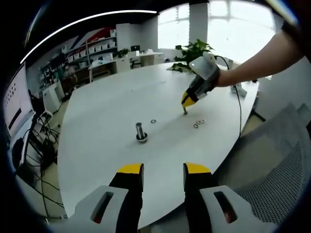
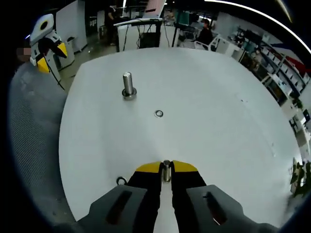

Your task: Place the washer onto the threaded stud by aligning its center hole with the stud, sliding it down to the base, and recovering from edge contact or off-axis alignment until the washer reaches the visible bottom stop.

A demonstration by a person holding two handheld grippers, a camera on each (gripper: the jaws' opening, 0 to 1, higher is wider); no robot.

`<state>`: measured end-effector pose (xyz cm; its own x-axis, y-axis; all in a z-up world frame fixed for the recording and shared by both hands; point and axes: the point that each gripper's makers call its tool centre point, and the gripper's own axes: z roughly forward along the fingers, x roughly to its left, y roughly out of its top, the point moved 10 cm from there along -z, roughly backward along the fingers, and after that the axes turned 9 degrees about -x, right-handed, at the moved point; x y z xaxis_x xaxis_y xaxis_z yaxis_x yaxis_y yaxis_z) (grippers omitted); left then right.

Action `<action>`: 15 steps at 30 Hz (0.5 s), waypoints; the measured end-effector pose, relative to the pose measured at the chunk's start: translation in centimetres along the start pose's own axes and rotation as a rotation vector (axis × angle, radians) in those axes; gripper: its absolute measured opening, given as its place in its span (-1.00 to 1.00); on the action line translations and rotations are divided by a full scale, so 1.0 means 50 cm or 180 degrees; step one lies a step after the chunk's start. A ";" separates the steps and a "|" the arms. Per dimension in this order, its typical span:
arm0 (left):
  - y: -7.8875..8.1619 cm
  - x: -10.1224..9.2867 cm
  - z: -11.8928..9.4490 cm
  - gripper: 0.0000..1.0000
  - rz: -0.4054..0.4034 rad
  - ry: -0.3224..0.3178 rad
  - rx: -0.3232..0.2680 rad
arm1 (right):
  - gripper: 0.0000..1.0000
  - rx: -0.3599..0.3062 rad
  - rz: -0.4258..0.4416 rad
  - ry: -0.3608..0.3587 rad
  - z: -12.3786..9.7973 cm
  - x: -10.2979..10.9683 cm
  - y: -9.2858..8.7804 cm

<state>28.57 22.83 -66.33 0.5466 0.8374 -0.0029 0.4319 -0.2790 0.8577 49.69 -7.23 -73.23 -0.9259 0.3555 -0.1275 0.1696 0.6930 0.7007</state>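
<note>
Washer [image 2: 166,171]: pinched edge-on between my right gripper [image 2: 166,175] tips, near the table [image 2: 209,121] edge, well apart from the threaded stud [image 2: 128,85]. Thin, stiff, light, probably slippery steel; rim grip suits. Left gripper [image 1: 164,170] spread, holding nothing.

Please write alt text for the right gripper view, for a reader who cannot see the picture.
The right gripper, with yellow-tipped black jaws, is shut on a small metal washer held on edge above a white oval table. Further ahead on the table stands an upright silver threaded stud, with a loose flat metal washer lying between it and the jaws.
</note>
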 end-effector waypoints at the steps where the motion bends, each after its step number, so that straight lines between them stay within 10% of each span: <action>1: 0.000 0.000 0.000 -0.39 0.0000 0.0000 -0.0003 | -0.83 -0.0006 0.0014 -0.0016 -0.002 -0.001 -0.004; 15: 0.000 -0.001 0.000 -0.39 0.0031 -0.0014 0.0015 | -0.82 -0.0015 0.0203 -0.0117 -0.018 -0.008 -0.023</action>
<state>28.55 22.76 -66.34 0.5540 0.8325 0.0033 0.4298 -0.2894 0.8553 49.57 -8.74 -73.33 -0.9002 0.4218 -0.1081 0.2263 0.6652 0.7116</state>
